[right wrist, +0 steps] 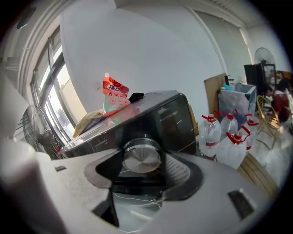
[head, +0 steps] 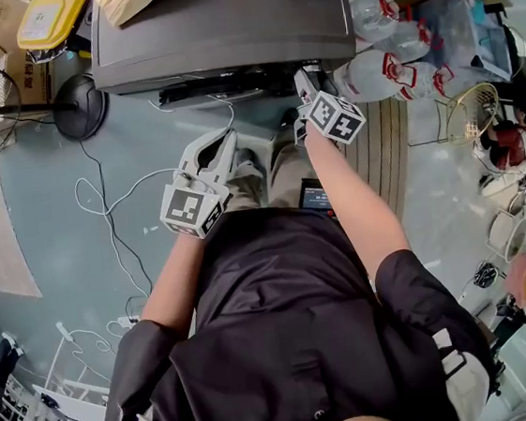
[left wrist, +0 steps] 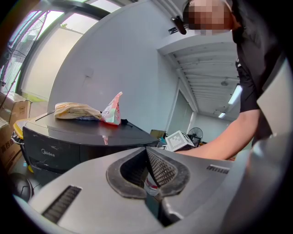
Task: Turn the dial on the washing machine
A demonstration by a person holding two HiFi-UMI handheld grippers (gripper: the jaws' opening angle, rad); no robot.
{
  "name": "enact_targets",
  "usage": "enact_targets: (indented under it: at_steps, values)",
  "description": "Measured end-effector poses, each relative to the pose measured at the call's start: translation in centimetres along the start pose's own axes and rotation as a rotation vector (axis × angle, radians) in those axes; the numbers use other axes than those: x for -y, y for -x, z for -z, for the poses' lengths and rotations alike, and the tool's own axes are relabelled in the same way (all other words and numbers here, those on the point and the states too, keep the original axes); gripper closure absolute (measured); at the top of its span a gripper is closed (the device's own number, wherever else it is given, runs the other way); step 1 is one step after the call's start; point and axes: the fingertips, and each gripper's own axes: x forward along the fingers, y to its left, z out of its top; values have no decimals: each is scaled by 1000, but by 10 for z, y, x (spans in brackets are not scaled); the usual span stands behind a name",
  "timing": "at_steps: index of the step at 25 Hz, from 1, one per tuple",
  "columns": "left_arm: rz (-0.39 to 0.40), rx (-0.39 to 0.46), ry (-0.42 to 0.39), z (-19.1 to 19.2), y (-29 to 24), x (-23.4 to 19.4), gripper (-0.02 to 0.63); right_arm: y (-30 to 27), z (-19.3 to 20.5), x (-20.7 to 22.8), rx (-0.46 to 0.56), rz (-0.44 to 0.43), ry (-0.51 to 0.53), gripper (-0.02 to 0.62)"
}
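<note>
1 hold | R gripper (head: 304, 77) clamped on washing machine (right wrist: 176, 116) dial (right wrist: 142, 157) | L gripper (left wrist: 147, 157) closed, empty

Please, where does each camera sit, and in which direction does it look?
Head view: on the head, looking steeply down at the washing machine; shirt, both arms, left gripper and right gripper show.
Left gripper view: on the left gripper, facing the machine's front; its closed fingers and the right arm show.
Right gripper view: on the right gripper, facing the dial between its fingers.
Shared: both gripper views show the red pouch on the machine.
</note>
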Motion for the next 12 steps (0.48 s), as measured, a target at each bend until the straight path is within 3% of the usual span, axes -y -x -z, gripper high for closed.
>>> enact_targets:
  at_steps: [12]
  values:
    - [8, 5, 1, 0, 0, 5, 611, 1, 2, -2, 8, 69, 140, 325]
